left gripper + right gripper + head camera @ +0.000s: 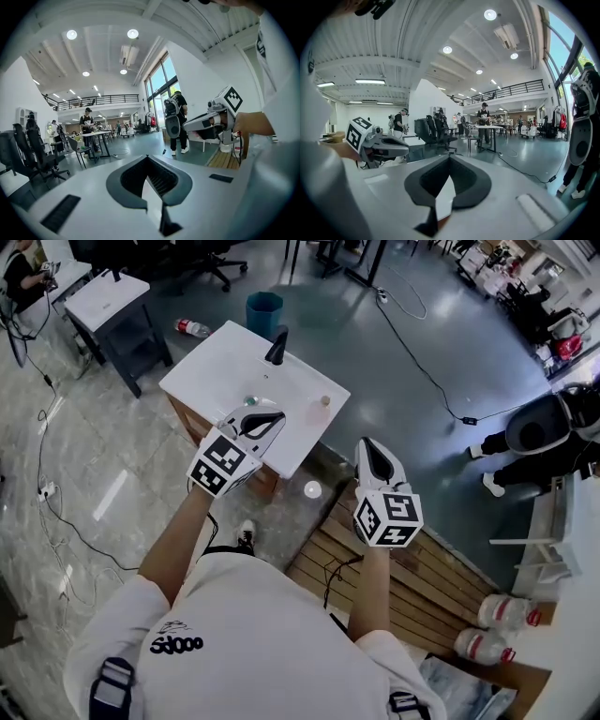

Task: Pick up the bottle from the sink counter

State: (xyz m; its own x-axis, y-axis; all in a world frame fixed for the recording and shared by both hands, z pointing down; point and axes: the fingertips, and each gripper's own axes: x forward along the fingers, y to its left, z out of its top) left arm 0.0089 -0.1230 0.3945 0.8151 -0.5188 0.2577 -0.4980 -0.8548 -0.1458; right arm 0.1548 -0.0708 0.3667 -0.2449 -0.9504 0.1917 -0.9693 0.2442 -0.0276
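Both arms reach forward from the person's white shirt, side by side and nearly straight, each hand behind a marker cube. The two grippers point away and slightly down.

The left gripper (pixel 265 412) hangs over the near edge of the sink counter (pixel 216 367). Its own view shows the jaws closed tip to tip with nothing between them. The right gripper (pixel 368 442) is held off the counter's near right corner, above the floor beside a wooden slatted platform (pixel 403 568). Its jaws are also pressed together and empty.

On the near right, past the platform, lie two large jugs (pixel 506 612) with red caps.

The single white counter stands just beyond the grippers, turned corner-on. One small pale bottle (pixel 323 406) stands upright on it near its right edge, to the right of the basin. In the head view it lies between the two grippers and a little farther off, touching neither. One black faucet (pixel 277 345) rises at the counter's far side.

Farther still on the grey floor are one teal bin (pixel 264 313) and, to its left, one clear bottle lying on its side (pixel 193 328).
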